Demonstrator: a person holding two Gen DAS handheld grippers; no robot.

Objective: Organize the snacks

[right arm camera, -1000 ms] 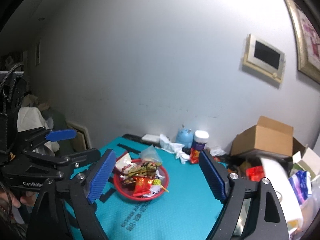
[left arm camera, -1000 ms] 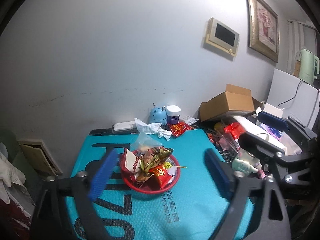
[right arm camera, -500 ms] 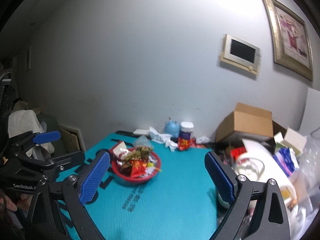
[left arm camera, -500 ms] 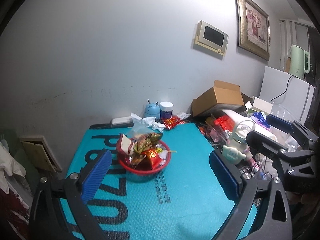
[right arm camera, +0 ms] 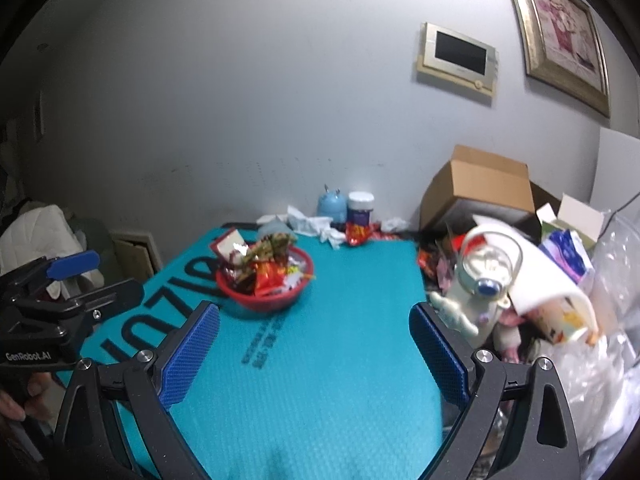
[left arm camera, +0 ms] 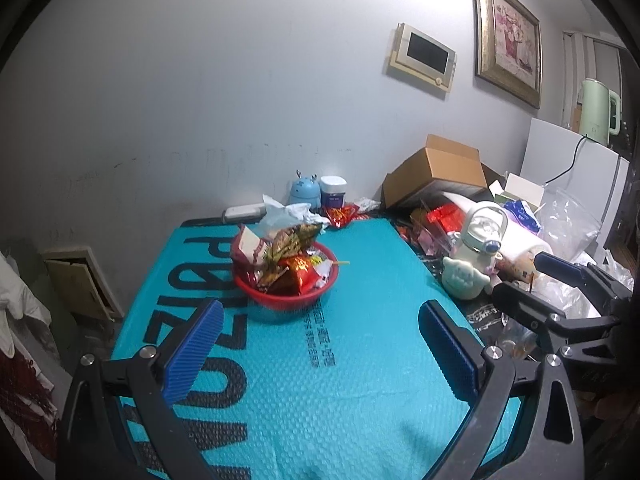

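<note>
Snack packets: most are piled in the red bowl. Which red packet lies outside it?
The red packet lying at the mat's far edge, in front of the white-lidded jar. The other packets sit heaped in the red bowl.

The right gripper (right arm camera: pixel 314 354) hangs wide open over a teal mat (right arm camera: pixel 340 360) on the tabletop, nothing between its blue pads (right arm camera: pixel 188 356). Beyond it sits a red bowl (right arm camera: pixel 266 298) heaped with snack packets (right arm camera: pixel 264 260). The left gripper (right arm camera: pixel 86 278) shows at the left edge.
</note>
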